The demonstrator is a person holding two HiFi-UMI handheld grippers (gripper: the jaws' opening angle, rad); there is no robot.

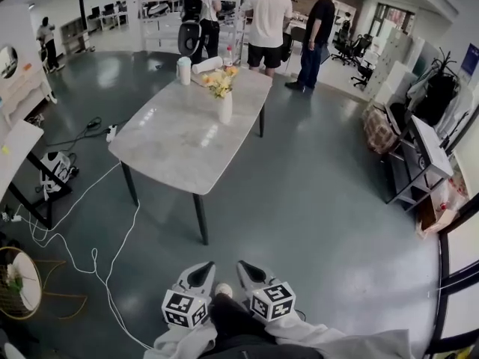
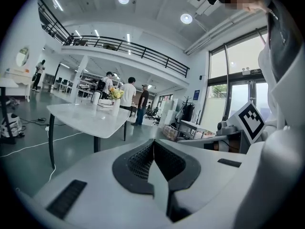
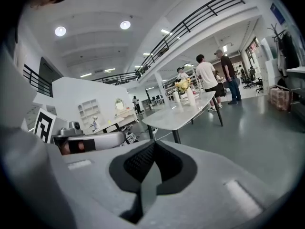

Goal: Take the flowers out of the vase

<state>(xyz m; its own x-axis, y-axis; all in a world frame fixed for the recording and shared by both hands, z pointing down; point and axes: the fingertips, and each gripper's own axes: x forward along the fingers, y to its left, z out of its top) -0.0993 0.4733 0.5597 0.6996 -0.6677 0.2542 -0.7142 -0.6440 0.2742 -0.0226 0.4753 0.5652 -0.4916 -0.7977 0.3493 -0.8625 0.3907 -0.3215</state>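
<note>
While standing this far back, can't do much with the left tongs [image 2: 153,142] or the right tongs [image 3: 153,145] yet. Holding both pinched fully shut on nothing, low and side by side, tipped a little down toward the floor [image 1: 322,223].

Looking further out, got a table [image 1: 172,148] well ahead, with the vase [image 1: 225,109] upright toward its far end and the yellow flowers [image 1: 219,83] sitting in it, untouched. Also a white cup [image 1: 184,71] just behind the vase, a few people [image 1: 268,21] past the far end, and cables [image 1: 94,254] trailing over the floor on the left.

So basically at the approach step, nothing pulled out so far. Next up, guessing here:
- walk in to the table
- open one pair wide
- close on the stems above the rim and lift straight up

Might pay to steady the vase with the other pair. Looks narrow and tall enough to tip if the stems drag.
</note>
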